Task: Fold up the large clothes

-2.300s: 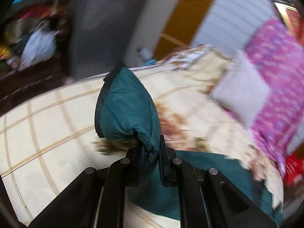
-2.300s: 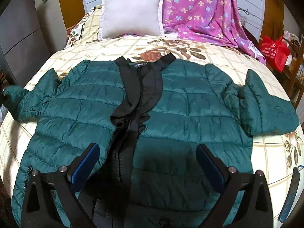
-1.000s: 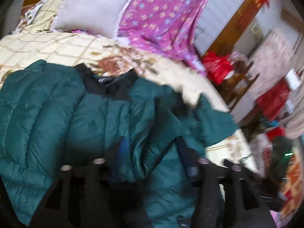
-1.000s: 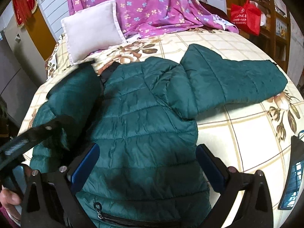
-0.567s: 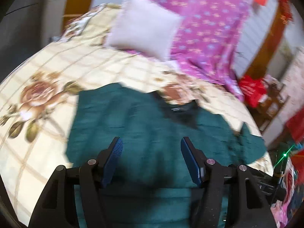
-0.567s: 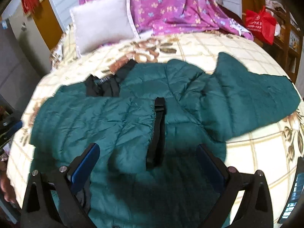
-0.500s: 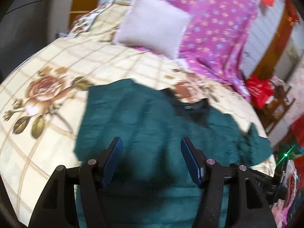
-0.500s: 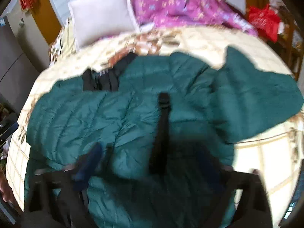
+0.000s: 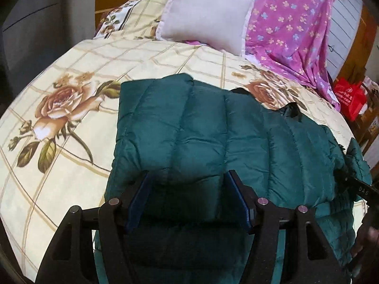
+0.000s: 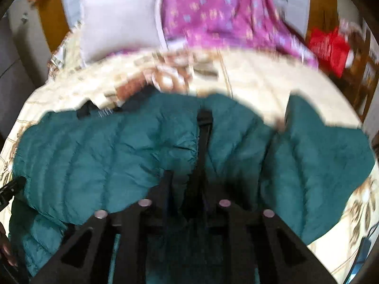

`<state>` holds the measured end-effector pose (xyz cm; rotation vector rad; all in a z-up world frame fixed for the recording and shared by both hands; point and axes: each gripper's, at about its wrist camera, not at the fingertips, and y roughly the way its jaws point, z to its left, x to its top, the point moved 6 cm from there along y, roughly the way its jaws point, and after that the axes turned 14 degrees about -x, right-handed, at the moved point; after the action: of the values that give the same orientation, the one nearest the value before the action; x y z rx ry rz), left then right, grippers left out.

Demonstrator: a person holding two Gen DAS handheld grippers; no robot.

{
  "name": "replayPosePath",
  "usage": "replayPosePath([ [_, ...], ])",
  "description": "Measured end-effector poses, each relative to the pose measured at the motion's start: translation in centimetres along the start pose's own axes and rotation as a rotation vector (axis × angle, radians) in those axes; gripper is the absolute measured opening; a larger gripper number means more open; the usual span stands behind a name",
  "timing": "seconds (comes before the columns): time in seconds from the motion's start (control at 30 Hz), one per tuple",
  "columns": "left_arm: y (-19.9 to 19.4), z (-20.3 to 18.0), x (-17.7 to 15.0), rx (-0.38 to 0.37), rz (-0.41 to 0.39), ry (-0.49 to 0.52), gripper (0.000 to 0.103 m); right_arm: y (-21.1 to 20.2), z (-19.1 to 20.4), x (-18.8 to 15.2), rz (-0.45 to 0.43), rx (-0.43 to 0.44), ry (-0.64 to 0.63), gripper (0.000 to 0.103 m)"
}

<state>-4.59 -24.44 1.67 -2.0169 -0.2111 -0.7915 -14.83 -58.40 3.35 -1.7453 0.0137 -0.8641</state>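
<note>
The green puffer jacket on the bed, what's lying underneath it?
Under the green puffer jacket is a cream bedspread with a grid and rose pattern, visible all around it. Whatever lies directly beneath the jacket is covered, so nothing more can be told.

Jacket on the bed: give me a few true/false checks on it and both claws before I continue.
1. The jacket is green. True.
2. The left claw is shut on a sleeve. False: it is open, above the jacket.
3. A pillow leans at the head of the bed. True.
4. The right claw is wide open. False: its fingers are close together; blur hides whether they grip fabric.
5. The right sleeve lies folded across the chest. False: it is spread sideways.
</note>
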Motion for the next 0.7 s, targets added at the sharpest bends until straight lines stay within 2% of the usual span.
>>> replayPosePath([
  [0.03, -0.3, -0.2, 0.1, -0.007, -0.003, 0.006, 0.045, -0.5, -0.4, -0.1, -0.014, 0.001, 0.021, 0.036],
  [0.1, -1.0, -0.6, 0.6, -0.003, -0.021, 0.021, 0.045, -2.3, -1.5, 0.0, -0.062, -0.017, 0.054, 0.054],
  [0.2, -1.4, -1.2, 1.6, 0.002, -0.058, 0.035, 0.045, -4.8, -1.1, 0.9, -0.131, 0.016, 0.041, 0.07],
  [0.3, -1.0, -1.9, 2.4, -0.005, -0.075, 0.033, 0.045, -5.8, 1.4, 1.6, -0.152, 0.082, -0.036, 0.071],
  [0.37, 0.3, -2.2, 2.7, -0.001, -0.057, 0.034, 0.045, -5.5, 3.5, 1.8, -0.155, 0.099, -0.094, 0.071],
  [0.53, 3.2, -2.2, 2.3, 0.045, -0.023, 0.053, 0.045, -1.5, 6.7, 1.6, -0.13, 0.042, -0.188, 0.071],
  [0.63, 4.0, -2.1, 1.9, 0.045, -0.031, 0.068, 0.045, 1.9, 6.7, 0.7, -0.073, -0.017, -0.192, 0.072],
  [0.7, 4.2, -2.1, 1.8, 0.051, -0.027, 0.073, 0.046, 2.2, 6.3, 0.3, -0.084, -0.005, -0.178, 0.073],
])
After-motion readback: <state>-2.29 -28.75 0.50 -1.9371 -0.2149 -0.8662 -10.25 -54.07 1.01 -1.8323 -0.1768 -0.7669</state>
